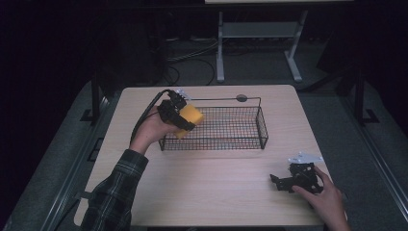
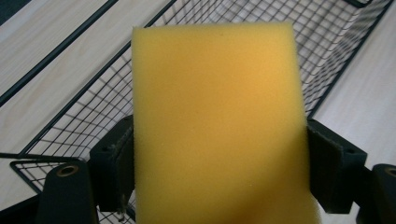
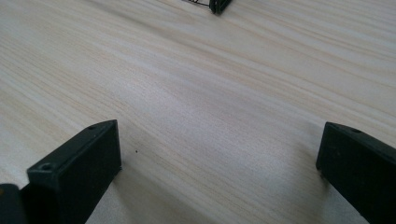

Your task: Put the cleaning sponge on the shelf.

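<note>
- The left gripper (image 1: 179, 115) is held up at the left end of a black wire basket (image 1: 240, 139), with the person's left hand (image 1: 151, 130) wrapped around its body and a plaid sleeve (image 1: 115, 192) trailing back to the bottom edge of the high view.
- Its jaws are clamped on a yellow sponge (image 1: 188, 119); in the left gripper view the sponge (image 2: 219, 126) sits squarely between the two black pads, which press on its left and right sides.
- The sponge hangs in the air above the basket's left end, over the rim and the mesh floor; it is tilted in the high view, and I cannot tell whether its lower corner touches the wire.
- In the left gripper view the mesh of the basket (image 2: 93, 121) spreads out behind and below the sponge.
- The basket stands on the pale wooden tabletop (image 1: 211, 183), toward the far side, with a thin wire handle rising along its back edge.
- The right gripper (image 1: 281, 183) lies low on the tabletop near the front right corner, well apart from the basket, with the right hand (image 1: 329, 199) on it.
- Its jaws stand wide apart with nothing between them; the right gripper view has bare wood grain (image 3: 210, 116) in the gap and a corner of the basket (image 3: 217, 5) at the top edge.
</note>
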`<state>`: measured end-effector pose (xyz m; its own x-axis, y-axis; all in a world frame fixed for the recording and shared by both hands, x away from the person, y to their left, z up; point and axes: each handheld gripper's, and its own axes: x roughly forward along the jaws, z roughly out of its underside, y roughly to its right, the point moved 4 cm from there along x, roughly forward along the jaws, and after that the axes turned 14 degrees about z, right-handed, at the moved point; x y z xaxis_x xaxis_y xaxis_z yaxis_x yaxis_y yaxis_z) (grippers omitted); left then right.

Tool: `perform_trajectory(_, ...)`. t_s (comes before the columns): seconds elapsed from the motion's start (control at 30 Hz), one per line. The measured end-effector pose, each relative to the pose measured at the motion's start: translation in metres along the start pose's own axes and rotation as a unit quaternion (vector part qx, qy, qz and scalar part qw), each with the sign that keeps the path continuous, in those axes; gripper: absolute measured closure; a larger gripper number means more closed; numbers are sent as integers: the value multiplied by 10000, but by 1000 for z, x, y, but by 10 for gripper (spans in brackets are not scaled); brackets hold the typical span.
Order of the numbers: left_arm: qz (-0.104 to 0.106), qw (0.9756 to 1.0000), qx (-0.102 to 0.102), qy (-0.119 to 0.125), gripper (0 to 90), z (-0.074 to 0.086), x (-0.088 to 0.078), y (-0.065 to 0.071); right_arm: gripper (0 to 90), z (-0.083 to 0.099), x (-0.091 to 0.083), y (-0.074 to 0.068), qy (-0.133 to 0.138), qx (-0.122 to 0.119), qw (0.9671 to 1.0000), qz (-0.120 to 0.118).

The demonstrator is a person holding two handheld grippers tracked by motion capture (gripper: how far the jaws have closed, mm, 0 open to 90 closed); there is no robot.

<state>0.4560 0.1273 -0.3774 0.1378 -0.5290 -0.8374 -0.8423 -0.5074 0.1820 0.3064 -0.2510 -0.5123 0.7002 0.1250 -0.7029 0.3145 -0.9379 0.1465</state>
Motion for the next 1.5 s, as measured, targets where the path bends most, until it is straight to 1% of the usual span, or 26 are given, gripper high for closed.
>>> perform_trajectory(0.17, -63, 9999, -125, 34, 222, 2, 2, -10, 0, 0, 0, 0, -1, 0, 10000, 0)
perform_trajectory(0.3, -95, 9998, -180, 4, 222, 4, 4, -16, 0, 0, 0, 0, -1, -2, 10000, 1)
perform_trajectory(0.33, -130, 9997, -224, 23, 222, 4, 6, -18, 0, 0, 0, 0, -1, -3, 10000, 0)
perform_trajectory(0.57, -182, 9993, -324, 43, 221, 6, 11, -26, 0, 0, 0, 0, 0, -8, 10000, 0)
perform_trajectory(0.73, -220, 9992, -348, -23, 221, 7, 16, -31, 0, 0, 0, 0, -1, -9, 10000, 1)
perform_trajectory(0.9, -202, 9990, -400, -24, 221, 9, 19, -35, 0, 0, 0, 0, 0, -8, 10000, 0)
perform_trajectory(1.1, -195, 9990, -404, -83, 220, 10, 25, -39, 0, 0, 0, 0, 1, -3, 10000, -1)
perform_trajectory(1.17, -204, 9989, -413, -58, 220, 11, 27, -40, 0, 0, 0, 0, -1, -5, 10000, -1)
perform_trajectory(1.47, -122, 9983, -547, -134, 220, 23, 38, -48, 0, 0, 0, 0, -1, 0, 10000, 0)
perform_trajectory(1.5, -139, 9983, -543, -138, 220, 24, 39, -48, 0, 0, 0, 0, -1, 2, 10000, -1)
